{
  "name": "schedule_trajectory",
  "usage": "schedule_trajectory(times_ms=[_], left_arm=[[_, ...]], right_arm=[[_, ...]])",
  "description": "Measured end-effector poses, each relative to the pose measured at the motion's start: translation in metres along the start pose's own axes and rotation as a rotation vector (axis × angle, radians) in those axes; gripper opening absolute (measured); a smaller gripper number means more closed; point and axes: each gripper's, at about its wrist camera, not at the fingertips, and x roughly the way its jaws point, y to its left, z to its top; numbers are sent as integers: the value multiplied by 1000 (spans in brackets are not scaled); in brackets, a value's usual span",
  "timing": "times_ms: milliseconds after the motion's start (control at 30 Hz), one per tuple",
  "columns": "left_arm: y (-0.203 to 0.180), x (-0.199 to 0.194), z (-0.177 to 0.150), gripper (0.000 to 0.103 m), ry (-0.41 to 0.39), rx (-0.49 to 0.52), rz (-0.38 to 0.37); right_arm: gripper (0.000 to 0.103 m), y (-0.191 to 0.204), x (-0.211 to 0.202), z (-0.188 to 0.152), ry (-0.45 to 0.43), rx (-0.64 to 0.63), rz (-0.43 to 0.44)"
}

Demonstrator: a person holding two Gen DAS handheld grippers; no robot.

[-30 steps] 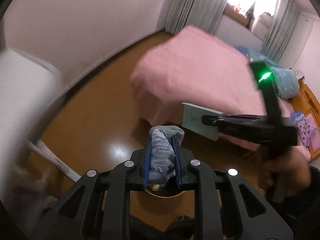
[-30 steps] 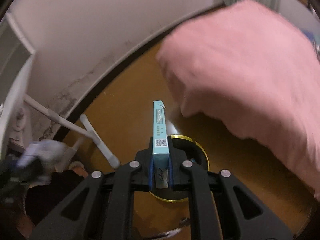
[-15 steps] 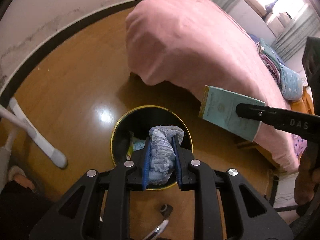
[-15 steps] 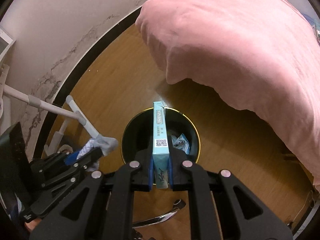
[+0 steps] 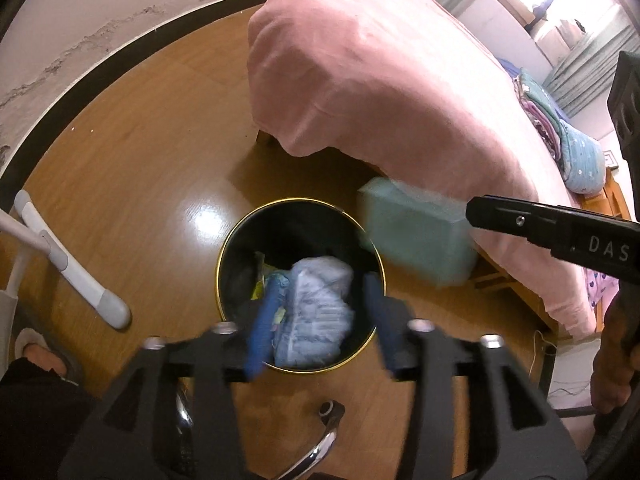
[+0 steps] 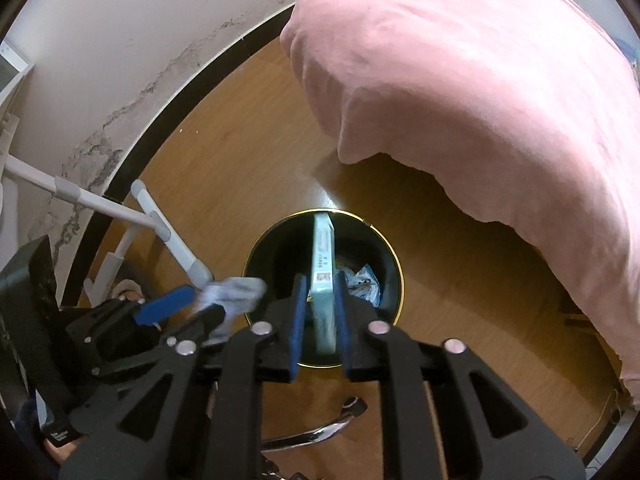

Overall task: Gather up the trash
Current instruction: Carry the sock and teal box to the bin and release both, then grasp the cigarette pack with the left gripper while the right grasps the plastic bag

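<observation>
Over the round black, gold-rimmed bin [image 5: 300, 280], which already holds wrappers, the left gripper [image 5: 318, 312] is opening, its pads clear of the crumpled pale-blue cloth [image 5: 316, 312], while the right gripper [image 6: 320, 312], also opening, lets go the flat teal box [image 6: 324, 280], neither yet landed.

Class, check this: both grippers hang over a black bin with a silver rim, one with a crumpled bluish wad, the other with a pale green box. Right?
One slip: the bin has a gold rim, not silver, as the right wrist view shows. The left gripper with the wad and the right gripper with the box fit.
</observation>
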Motion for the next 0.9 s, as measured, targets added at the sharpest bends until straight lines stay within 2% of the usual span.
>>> schedule_trajectory(times_ms=[33,67,133,267,333,400,500,600,633,733,800,867,900], left_arm=[[-1,0,0,55,-3,1,0],[-1,-1,0,57,-6,3,0],[-2,-1,-1,59,-10,7,2],[-3,-10,-3,66,-42,9,8],[-5,-26,-4,71,-81,9,20],[-10,-47,-3,78,-123,22,37],[-23,-111,-1,90,-242,62,141],[-29,-177,0,92,-314,105,186],[-28,-213,-3,93,-345,132,209],[-11,-285,-15,94,-415,154,284],[15,-328,-26,95,-456,129,349],[55,-370,-43,95,-488,54,449],[74,-385,-53,95,-497,13,497]], right_arm=[[51,0,-1,0,-3,1,-1],[69,0,-3,0,-14,-1,-4],[70,1,-11,1,-51,-9,-18],[70,4,-15,2,-71,-20,-34],[71,6,-22,3,-95,-27,-46],[76,8,-34,4,-142,-33,-72],[83,16,-65,7,-267,-44,-150],[89,37,-104,7,-411,-77,-216],[90,50,-118,7,-455,-99,-218],[90,97,-147,7,-523,-195,-152],[90,141,-161,8,-530,-293,-51],[90,201,-172,4,-509,-413,91],[90,222,-175,4,-501,-452,134]])
